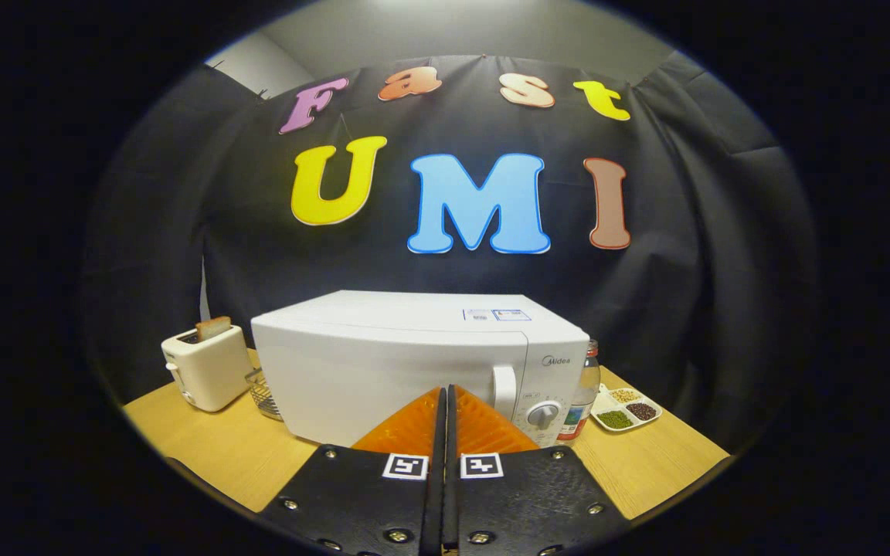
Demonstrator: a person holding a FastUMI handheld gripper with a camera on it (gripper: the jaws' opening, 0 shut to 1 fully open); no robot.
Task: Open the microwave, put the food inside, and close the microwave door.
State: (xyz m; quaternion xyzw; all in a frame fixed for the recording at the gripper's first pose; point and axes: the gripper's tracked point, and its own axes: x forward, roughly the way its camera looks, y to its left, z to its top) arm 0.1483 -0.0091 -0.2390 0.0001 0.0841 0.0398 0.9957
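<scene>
A white microwave (391, 363) stands on the wooden table (205, 448) straight ahead, its door closed. The door's white handle (504, 390) and a round dial (544, 415) sit at its right side. My gripper (445, 392) is shut with nothing between its fingers, the two tips pressed together. The tips point at the lower part of the door, just left of the handle, and whether they touch it I cannot tell. What food goes inside I cannot make out.
A white toaster (207, 369) with a slice of bread (213, 327) stands left of the microwave, a wire basket (263, 394) between them. To the right are a bottle (584, 390) and a divided tray of beans (624, 409).
</scene>
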